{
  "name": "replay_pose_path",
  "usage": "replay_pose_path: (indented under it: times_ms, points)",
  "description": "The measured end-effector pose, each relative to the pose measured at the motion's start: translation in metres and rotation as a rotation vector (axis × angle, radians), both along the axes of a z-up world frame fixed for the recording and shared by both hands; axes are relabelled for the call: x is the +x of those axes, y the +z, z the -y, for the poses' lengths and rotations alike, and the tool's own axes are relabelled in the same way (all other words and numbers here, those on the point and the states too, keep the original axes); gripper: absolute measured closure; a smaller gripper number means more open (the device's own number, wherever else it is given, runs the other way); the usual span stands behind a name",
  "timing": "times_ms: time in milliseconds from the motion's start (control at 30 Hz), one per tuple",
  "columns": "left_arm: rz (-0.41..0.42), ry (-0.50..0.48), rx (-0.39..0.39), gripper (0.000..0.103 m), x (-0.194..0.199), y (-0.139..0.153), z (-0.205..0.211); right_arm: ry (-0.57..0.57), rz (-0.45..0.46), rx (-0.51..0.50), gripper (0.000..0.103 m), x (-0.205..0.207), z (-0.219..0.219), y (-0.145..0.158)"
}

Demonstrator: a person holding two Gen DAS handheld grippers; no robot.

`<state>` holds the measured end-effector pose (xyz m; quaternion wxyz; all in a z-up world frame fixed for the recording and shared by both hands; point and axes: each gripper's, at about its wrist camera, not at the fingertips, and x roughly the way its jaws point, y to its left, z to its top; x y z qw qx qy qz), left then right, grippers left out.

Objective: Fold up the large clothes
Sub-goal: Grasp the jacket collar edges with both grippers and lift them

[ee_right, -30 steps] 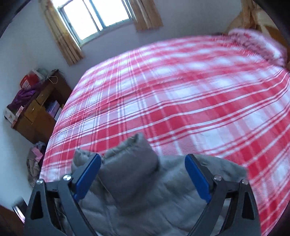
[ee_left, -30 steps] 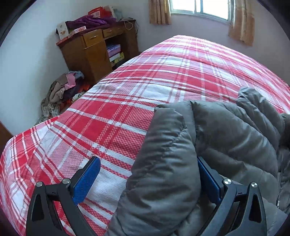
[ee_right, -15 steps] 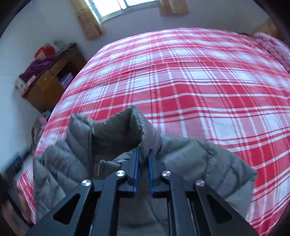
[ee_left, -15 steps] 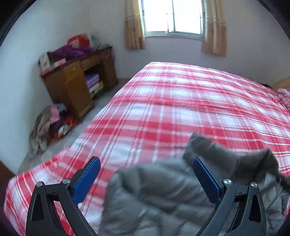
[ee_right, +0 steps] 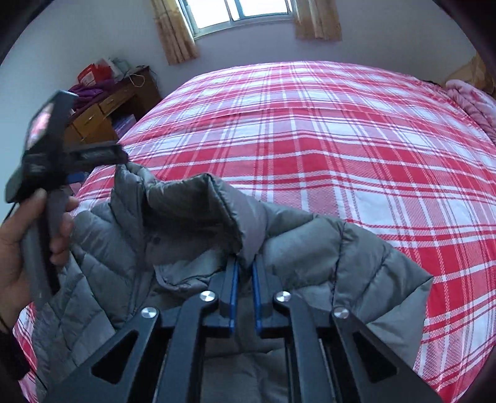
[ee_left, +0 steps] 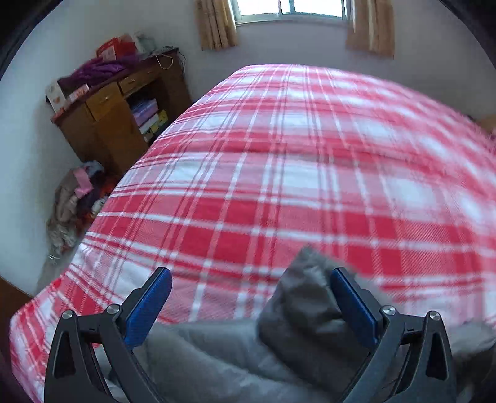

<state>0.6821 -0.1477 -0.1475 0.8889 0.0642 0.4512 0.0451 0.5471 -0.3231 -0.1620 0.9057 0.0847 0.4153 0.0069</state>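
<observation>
A grey puffer jacket [ee_right: 192, 235] hangs above the near end of a bed with a red and white plaid cover [ee_right: 325, 136]. My right gripper [ee_right: 244, 272] is shut on the jacket at its collar. My left gripper [ee_left: 251, 303] is open, with a fold of the jacket [ee_left: 307, 297] between its blue pads, nearer the right pad. In the right wrist view the left gripper [ee_right: 102, 155] is held in a hand at the left, at the jacket's other collar end.
A wooden desk [ee_left: 124, 111] with piled items stands by the far left wall. A heap of clothes [ee_left: 77, 201] lies on the floor beside it. A window with curtains [ee_right: 241, 15] is on the far wall. A pink blanket [ee_right: 471, 99] lies at the bed's far right.
My right gripper closed on the jacket collar and lifted it. My left gripper stayed open, moved off the jacket's bulk and now has a collar fold between its pads.
</observation>
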Motion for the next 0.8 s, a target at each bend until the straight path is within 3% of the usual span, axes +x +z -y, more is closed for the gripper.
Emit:
replay_pose_path:
  times_ms: [67,133,167,200,267,300,400,567,700,767,800]
  points:
    - [0.024,-0.035,-0.034,0.002,-0.019,0.003,-0.009,0.001,0.007,-0.012,0.092,-0.001,0.002,0.0]
    - [0.077,-0.064,-0.015,0.012,-0.038,0.01,-0.015,0.001,0.022,-0.039,0.092,-0.003,0.004,0.002]
    - [0.096,-0.103,-0.013,0.031,-0.05,0.015,-0.019,0.001,0.027,-0.044,0.092,-0.003,0.005,0.002]
    - [0.1,-0.125,-0.022,0.06,-0.055,0.016,-0.022,0.0,0.032,-0.048,0.092,-0.005,0.006,0.003]
    - [0.068,-0.179,-0.062,0.089,-0.068,0.014,-0.03,-0.006,0.038,-0.052,0.092,-0.008,0.009,0.002]
    - [0.062,-0.19,-0.062,0.094,-0.071,0.013,-0.031,-0.01,0.039,-0.052,0.092,-0.009,0.01,0.001]
    - [0.081,-0.219,-0.019,0.103,-0.09,0.004,-0.037,-0.025,0.04,-0.049,0.092,-0.016,0.014,-0.001]
    - [0.032,-0.207,-0.028,0.103,-0.105,-0.026,-0.051,-0.044,0.023,-0.076,0.094,-0.023,0.017,-0.011]
    - [0.061,-0.166,-0.1,0.102,-0.11,-0.006,-0.058,-0.046,0.014,-0.054,0.093,-0.025,0.024,-0.02]
    - [0.034,-0.147,-0.141,0.102,-0.099,0.007,-0.059,-0.057,0.038,-0.038,0.079,-0.028,0.026,-0.013]
    - [0.025,-0.134,-0.144,0.102,-0.092,0.012,-0.057,-0.064,0.05,-0.027,0.047,-0.028,0.028,-0.008]
